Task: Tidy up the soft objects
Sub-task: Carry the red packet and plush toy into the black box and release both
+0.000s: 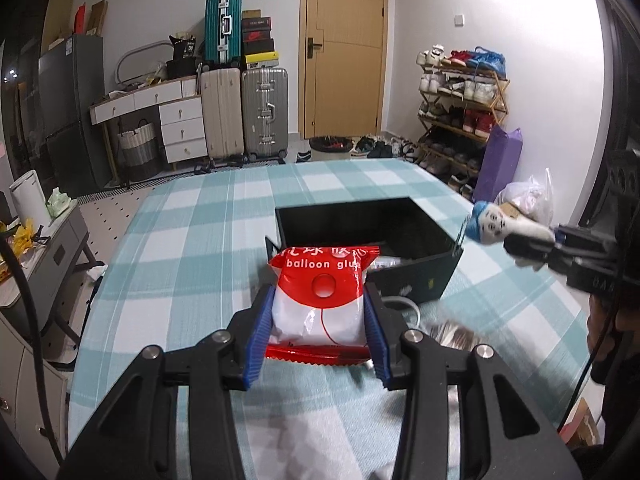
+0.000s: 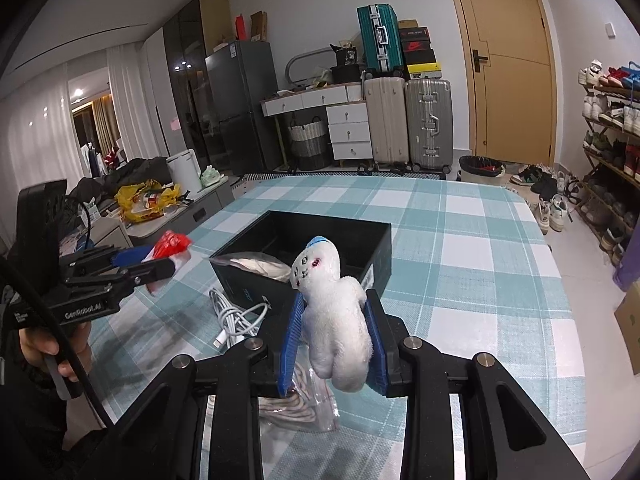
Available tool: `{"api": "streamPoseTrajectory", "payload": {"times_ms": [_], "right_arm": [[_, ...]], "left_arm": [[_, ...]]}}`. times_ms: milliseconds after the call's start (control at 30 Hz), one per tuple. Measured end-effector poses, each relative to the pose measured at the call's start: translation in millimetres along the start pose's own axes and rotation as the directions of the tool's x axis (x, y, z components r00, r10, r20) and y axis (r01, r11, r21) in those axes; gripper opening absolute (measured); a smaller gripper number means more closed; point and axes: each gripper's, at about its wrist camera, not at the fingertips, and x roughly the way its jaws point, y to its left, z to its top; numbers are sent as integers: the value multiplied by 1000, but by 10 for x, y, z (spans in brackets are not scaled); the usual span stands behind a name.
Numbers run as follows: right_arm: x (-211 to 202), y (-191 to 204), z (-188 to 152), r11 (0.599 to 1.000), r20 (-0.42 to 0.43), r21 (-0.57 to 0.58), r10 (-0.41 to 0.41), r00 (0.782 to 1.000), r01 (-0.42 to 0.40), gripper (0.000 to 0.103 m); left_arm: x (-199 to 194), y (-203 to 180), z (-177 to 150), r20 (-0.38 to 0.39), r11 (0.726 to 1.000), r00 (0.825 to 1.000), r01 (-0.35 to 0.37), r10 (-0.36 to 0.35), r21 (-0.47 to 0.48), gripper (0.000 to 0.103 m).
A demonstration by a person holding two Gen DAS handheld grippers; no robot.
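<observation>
The left gripper (image 1: 318,312) had its blue pads pressed against both sides of a red-and-white packet (image 1: 320,300) printed "balloon glue", jaws partway apart and closed on it, holding it clear of the checked tablecloth (image 1: 192,232). The right gripper (image 2: 334,332) was clamped on a white plush toy (image 2: 334,320) with a blue cap, its jaws squeezing the soft body so that the head stuck up past the fingertips.

An open black box (image 2: 380,256) sat on the table toward the middle, well in from the far edge. The packet hung just in front of the box's near wall at its left corner; the plush hung in front of the near wall too, further right. Inside the box lay something pale in clear wrap (image 2: 256,264), possibly a bagged cloth, though the view was too dim to be sure.

A coiled white cable (image 2: 236,320) lay on the cloth just beside the box's near-left corner. Nearer the table's front edge, under the right gripper, lay a clear bag (image 2: 308,404) with striped contents. A hand (image 2: 44,348) gripped the left gripper's handle at the left edge.
</observation>
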Motion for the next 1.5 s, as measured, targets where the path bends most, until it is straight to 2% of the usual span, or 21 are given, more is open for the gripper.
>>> {"api": "streamPoseTrajectory", "payload": {"times_ms": [500,800,1500], "right_arm": [[190,231,374,999,10,-31,-26,1000,26,31],[432,196,470,998,-10,-20,-65,998,65,31],[974,163,490,997,-77,-57,-50,996,45,31]], "left_arm": [[177,-12,338,54,1000,998,-12,12,-13,42],[405,-29,434,43,1000,999,-8,9,-11,42],[809,-69,446,-4,1000,1000,-20,20,1,42]]}}
